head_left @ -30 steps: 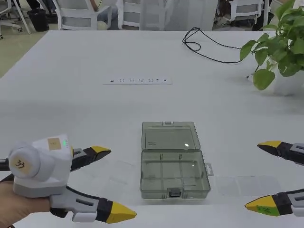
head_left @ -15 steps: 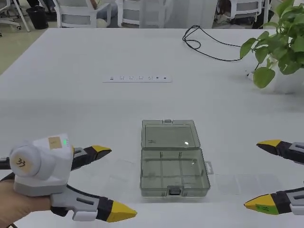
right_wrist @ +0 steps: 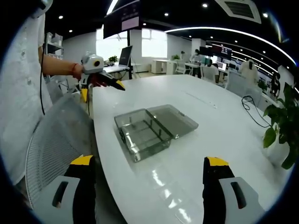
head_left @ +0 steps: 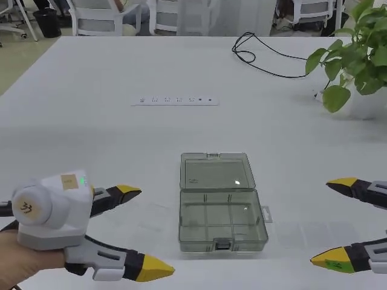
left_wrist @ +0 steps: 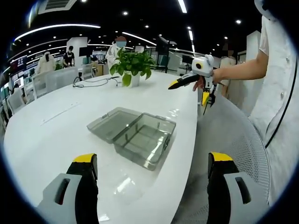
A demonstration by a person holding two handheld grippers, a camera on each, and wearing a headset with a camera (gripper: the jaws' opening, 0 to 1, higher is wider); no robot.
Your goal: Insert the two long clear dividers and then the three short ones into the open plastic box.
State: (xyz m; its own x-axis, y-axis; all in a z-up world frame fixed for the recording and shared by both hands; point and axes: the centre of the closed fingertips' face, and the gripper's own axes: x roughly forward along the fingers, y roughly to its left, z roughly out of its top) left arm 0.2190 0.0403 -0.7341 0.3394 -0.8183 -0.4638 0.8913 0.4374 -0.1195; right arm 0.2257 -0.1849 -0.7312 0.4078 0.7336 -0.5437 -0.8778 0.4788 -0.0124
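As left tongs (head_left: 151, 231) and right tongs (head_left: 325, 222) stay spread, empty, flanking box (head_left: 222, 223), dividers (head_left: 314, 232) lie untouched: insertion unstarted.

Head view looks down, gripper views face inward — sharing the box (head_left: 221, 219).

One open plastic box (head_left: 222, 223) lies by the near edge of the surface (head_left: 91, 133). There are two tools, the left tool (head_left: 145, 229) and the right tool (head_left: 331, 222), each with two yellow-tipped jaws spread wide. Between the box and the right edge lie clear dividers (head_left: 317, 234), three as far as their faint outlines allow. The clear pieces (head_left: 151, 217) on the box's other side are too faint to count. Toward the far edge are one white power strip (head_left: 175, 101) and one black cable (head_left: 266, 57). One potted plant (head_left: 354, 60) stands at the right edge.
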